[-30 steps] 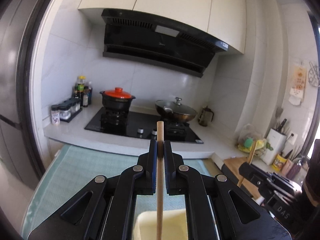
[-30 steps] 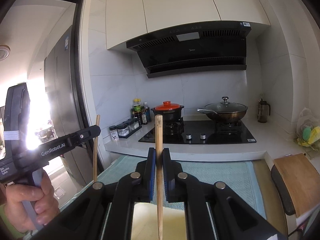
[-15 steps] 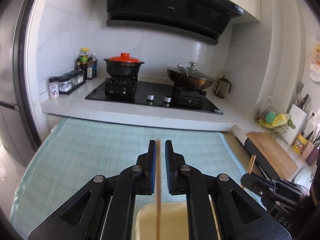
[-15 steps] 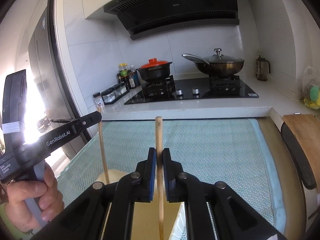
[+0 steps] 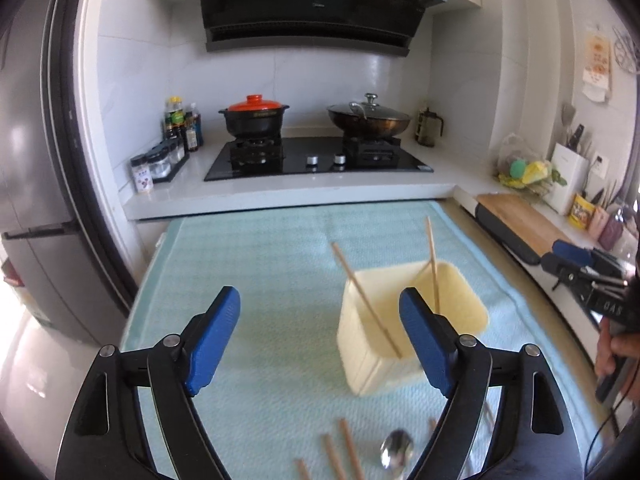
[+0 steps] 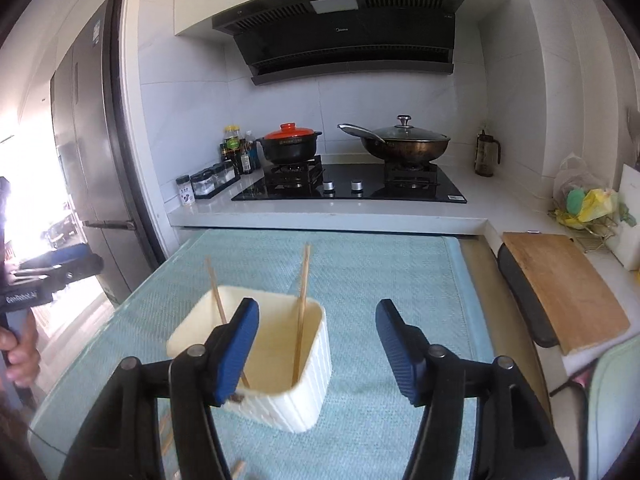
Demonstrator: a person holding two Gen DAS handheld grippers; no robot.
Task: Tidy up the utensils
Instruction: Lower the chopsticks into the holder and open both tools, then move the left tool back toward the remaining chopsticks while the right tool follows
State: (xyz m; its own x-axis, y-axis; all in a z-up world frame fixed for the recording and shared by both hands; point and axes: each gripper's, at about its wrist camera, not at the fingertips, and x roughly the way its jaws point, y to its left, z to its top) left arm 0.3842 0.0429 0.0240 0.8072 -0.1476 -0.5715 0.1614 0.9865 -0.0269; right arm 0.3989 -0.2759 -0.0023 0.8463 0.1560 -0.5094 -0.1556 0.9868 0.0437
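both your jaws have just been opening: left gripper [image 5: 320, 344] and right gripper [image 6: 318, 350] stand wide and empty, each chopstick [image 5: 366, 304] dropped leaning in the cream container [image 6: 280, 364]. more chopsticks [image 5: 348, 450] and a spoon [image 5: 396, 448] wait on the teal mat [image 5: 256, 248]; nothing blocks them.

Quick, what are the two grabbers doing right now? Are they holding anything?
Left gripper: open, just been opening, nothing between its jaws.
Right gripper: open, just been opening, holding nothing.
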